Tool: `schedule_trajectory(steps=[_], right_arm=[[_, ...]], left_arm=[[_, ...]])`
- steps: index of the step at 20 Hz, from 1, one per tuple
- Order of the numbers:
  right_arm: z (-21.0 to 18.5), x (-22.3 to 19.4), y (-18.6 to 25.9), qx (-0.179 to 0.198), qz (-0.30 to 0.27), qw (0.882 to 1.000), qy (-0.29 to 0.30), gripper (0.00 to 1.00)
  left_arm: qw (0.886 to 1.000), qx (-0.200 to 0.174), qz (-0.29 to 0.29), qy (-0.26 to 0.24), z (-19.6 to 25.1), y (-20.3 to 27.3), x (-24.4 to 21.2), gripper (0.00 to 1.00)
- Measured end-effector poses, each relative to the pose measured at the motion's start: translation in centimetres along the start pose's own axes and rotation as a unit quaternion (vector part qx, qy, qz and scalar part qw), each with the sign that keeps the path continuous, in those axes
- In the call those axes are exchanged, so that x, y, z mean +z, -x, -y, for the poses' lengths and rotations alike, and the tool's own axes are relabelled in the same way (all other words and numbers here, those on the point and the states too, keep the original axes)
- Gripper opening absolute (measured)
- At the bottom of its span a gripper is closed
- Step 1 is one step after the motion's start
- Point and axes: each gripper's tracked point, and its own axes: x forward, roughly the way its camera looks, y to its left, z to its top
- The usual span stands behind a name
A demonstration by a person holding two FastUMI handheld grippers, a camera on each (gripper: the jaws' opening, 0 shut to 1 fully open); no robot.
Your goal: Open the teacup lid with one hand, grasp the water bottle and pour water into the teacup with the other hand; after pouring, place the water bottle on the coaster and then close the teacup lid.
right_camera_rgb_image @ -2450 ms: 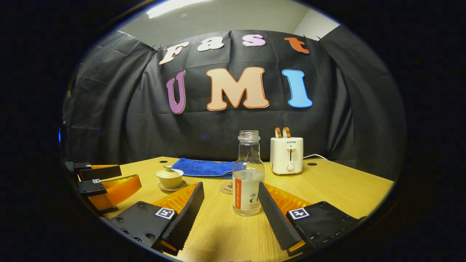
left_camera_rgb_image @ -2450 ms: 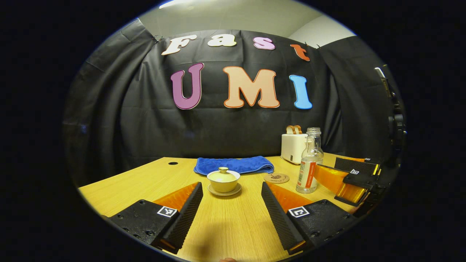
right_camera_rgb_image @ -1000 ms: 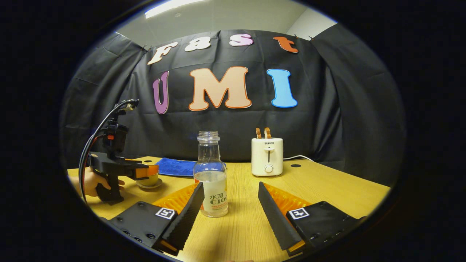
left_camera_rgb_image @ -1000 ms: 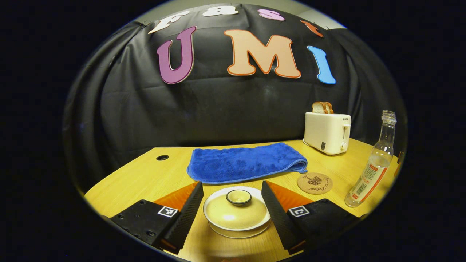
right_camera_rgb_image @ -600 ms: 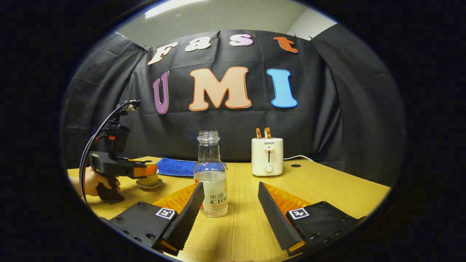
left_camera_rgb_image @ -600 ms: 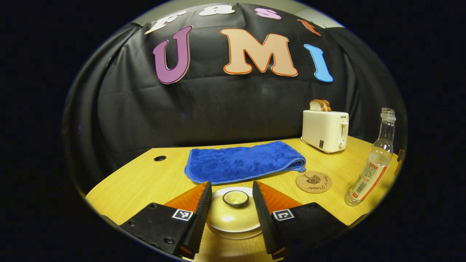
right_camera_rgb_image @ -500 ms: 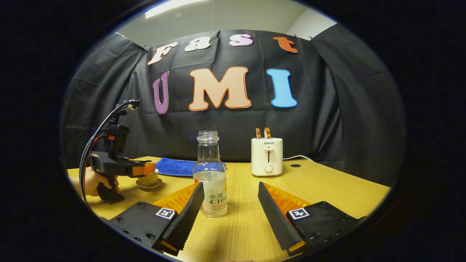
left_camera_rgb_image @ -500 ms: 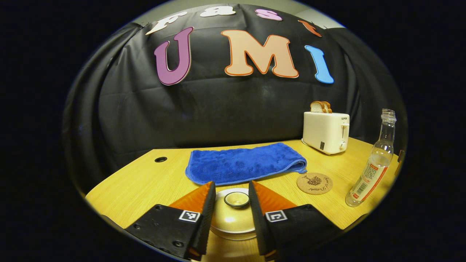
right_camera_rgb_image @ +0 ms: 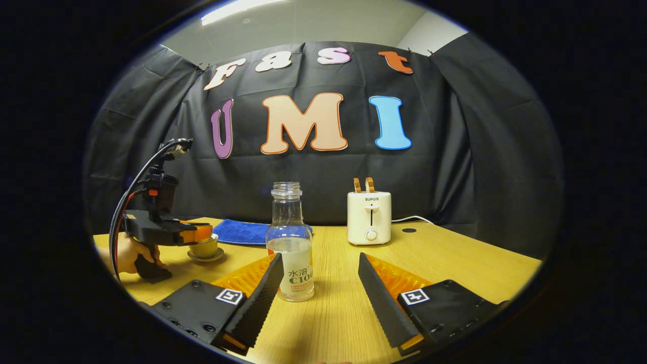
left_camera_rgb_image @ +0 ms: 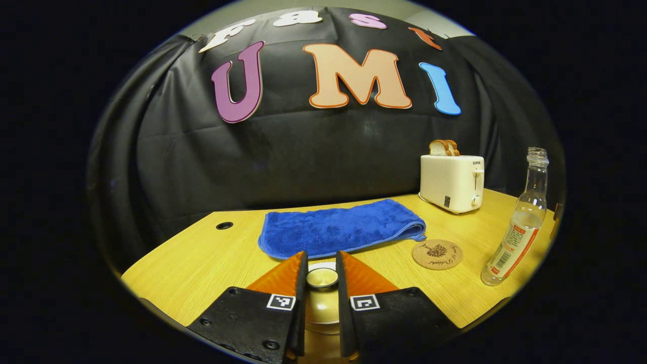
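Note:
In the left gripper view, my left gripper has its two fingers pressed on the round knob of the cream teacup lid, which sits on the teacup. The right gripper view has that gripper over the teacup, held by a hand. My right gripper stands open low over the table. The clear, uncapped water bottle, part full, stands upright just beyond its left fingertip, untouched. A round cork coaster lies between teacup and bottle.
A folded blue towel lies behind the teacup. A white toaster with bread slices stands at the back right, also seen as the toaster behind the bottle. The wooden table stretches to the right of my right gripper.
My left gripper has closed from wide open down onto the lid's knob. The right gripper has shifted slightly right, so the bottle sits a little further left in its view.

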Motion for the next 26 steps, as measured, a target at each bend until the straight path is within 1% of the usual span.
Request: schedule_trajectory(steps=[1,3,5,6,10,12,16,19,20,22,23,26], right_arm=[[0.0,0.1,0.0,0.000,0.000,1.000,0.000,0.98],[0.0,0.0,0.0,-0.001,0.000,1.000,0.000,0.95],[0.0,0.0,0.0,-0.001,0.000,1.000,0.000,0.95],[0.1,-0.1,0.0,-0.001,-0.001,1.000,0.000,0.97],[0.1,-0.1,0.0,-0.001,-0.001,1.000,0.000,0.96],[0.0,-0.1,0.0,-0.001,0.000,1.000,0.000,0.96],[0.0,-0.1,-0.2,-0.004,-0.001,1.000,0.000,0.98],[-0.7,-0.1,-0.8,0.002,-0.003,1.000,0.000,0.96],[-1.2,-0.2,-0.8,0.008,-0.002,1.000,0.000,0.98],[-1.9,-0.3,-1.2,0.018,-0.003,1.000,-0.001,0.94],[-2.2,-0.3,-1.5,0.021,-0.003,1.000,-0.001,0.96],[-3.3,-0.5,-2.7,0.030,-0.005,1.000,-0.002,0.96]], left_arm=[[1.000,-0.001,0.003,0.000,0.1,0.1,0.1,0.24],[1.000,-0.002,0.014,-0.001,0.1,0.2,0.4,0.24],[1.000,0.000,0.024,-0.003,0.1,0.5,0.7,0.22],[0.999,0.002,0.032,-0.003,0.0,0.7,0.9,0.22],[0.998,0.009,0.065,0.007,-0.4,1.8,1.8,0.22],[0.996,0.020,0.086,0.020,-1.0,3.0,2.3,0.22],[0.995,0.019,0.085,0.045,-1.2,5.9,1.6,0.21],[0.995,0.016,0.088,0.039,-1.0,9.1,1.1,0.21],[0.995,0.013,0.089,0.041,-1.0,10.2,1.0,0.21],[0.995,0.003,0.092,0.039,-0.8,12.1,0.8,0.21],[0.995,-0.005,0.092,0.037,-0.7,12.9,0.6,0.21],[0.995,-0.002,0.093,0.038,-1.6,14.1,0.4,0.21]])
